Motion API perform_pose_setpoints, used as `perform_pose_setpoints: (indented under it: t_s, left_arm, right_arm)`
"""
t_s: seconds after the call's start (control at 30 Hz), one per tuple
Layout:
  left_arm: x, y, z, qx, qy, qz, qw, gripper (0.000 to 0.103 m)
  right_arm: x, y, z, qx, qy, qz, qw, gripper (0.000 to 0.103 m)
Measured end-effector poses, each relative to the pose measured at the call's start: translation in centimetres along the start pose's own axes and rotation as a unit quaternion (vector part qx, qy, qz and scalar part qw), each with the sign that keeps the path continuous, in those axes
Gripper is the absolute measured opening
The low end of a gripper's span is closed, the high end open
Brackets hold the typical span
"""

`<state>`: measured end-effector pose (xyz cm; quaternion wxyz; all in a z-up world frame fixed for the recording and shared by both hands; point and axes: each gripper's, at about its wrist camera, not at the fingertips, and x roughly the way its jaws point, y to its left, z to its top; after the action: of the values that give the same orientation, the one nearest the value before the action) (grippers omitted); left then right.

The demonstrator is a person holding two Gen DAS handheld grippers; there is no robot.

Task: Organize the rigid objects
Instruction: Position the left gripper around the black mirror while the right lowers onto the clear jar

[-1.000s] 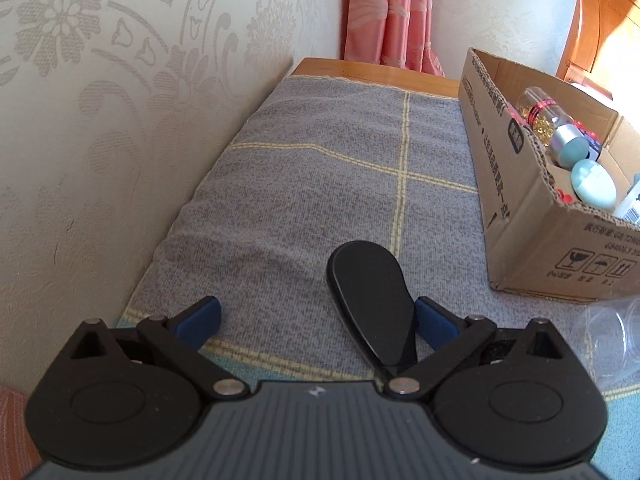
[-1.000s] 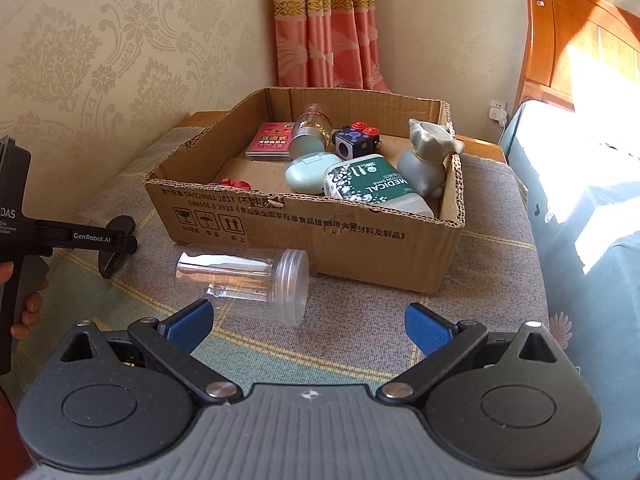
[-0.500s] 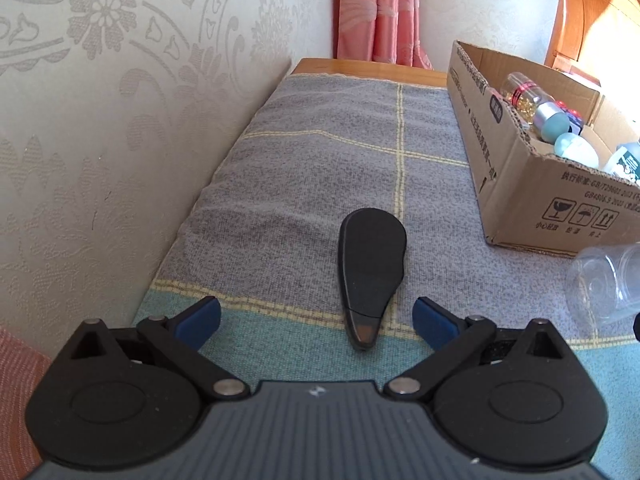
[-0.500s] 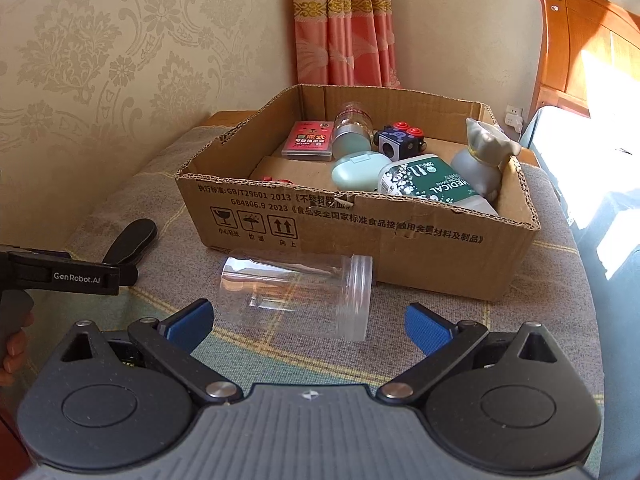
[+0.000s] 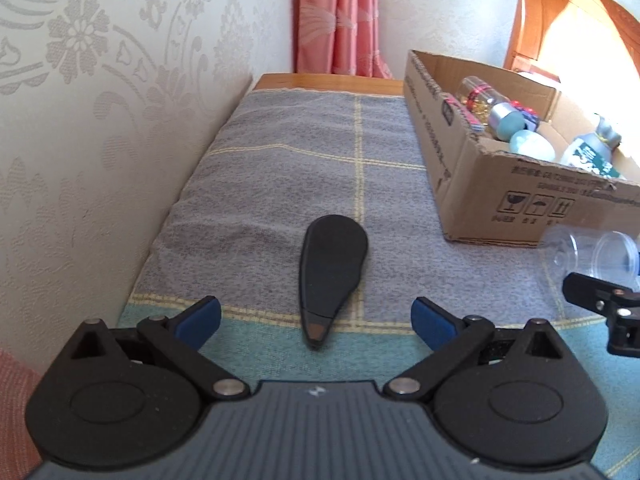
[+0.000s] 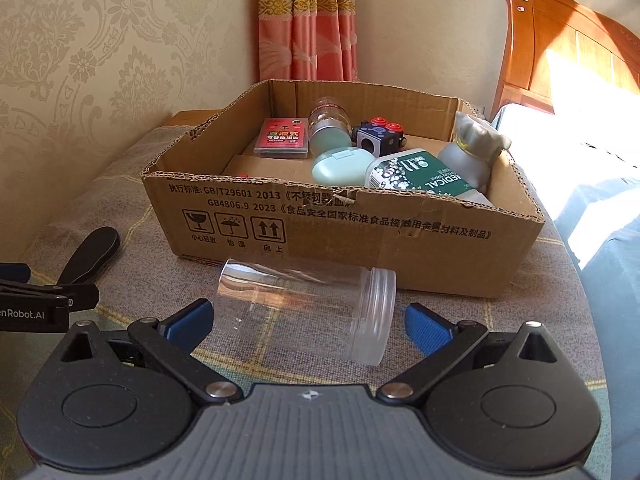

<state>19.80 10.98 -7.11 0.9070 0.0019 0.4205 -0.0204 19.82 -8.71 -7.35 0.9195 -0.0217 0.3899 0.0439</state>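
— Jar position? The clear plastic jar lies on its side between the spread fingers of the right gripper, just before the cardboard box.
— And the left gripper?
— Released too; the black teardrop-shaped piece now lies farther ahead of it than a second ago.
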Motion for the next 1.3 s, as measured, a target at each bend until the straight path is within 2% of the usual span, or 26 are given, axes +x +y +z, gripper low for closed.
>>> perform_pose_setpoints:
  t_s: [0.27, 0.4, 0.53, 0.6, 0.8, 0.97, 1.07, 1.17, 1.3]
  left_arm:
    - [-0.2, -2.9, -0.3, 0.030, 0.013, -0.087, 0.9957, 0.099]
    - [-0.1, -4.0, -0.7, 0.040, 0.024, -0.129, 0.9905, 0.099]
    - [0.0, -4.6, -0.6, 0.052, 0.016, -0.159, 0.9857, 0.099]
    - [-0.1, -4.6, -0.6, 0.059, 0.016, -0.152, 0.9866, 0.099]
    - [-0.3, -3.3, -0.5, 0.081, -0.004, -0.094, 0.9922, 0.100]
    - [1.2, -2.0, -0.2, 0.091, 0.007, -0.057, 0.9942, 0.103]
    - [1.8, -1.2, 0.3, 0.078, 0.009, -0.059, 0.9951, 0.102]
    - [1.9, -1.2, 1.1, 0.090, -0.008, -0.055, 0.9944, 0.102]
    - [2.3, -1.2, 2.7, 0.099, -0.028, -0.094, 0.9902, 0.102]
  right_arm:
    - [0.1, -1.3, -0.4, -0.005, 0.006, -0.009, 1.000, 0.103]
    - [0.1, -2.1, -0.5, -0.004, 0.007, -0.012, 1.000, 0.103]
    - [0.3, -2.8, -0.7, -0.005, 0.008, -0.006, 1.000, 0.103]
    - [0.6, -3.1, -0.8, -0.007, 0.014, -0.001, 1.000, 0.103]
    - [1.3, -3.5, -1.7, -0.024, 0.034, 0.020, 0.999, 0.103]
    - [1.1, -3.5, -2.4, -0.051, 0.020, 0.032, 0.998, 0.103]
    - [1.1, -3.7, -2.5, -0.057, 0.015, 0.039, 0.997, 0.103]
    - [1.0, -3.7, -2.7, -0.059, 0.007, 0.041, 0.997, 0.103]
    - [0.8, -4.0, -3.0, -0.062, 0.001, 0.044, 0.997, 0.103]
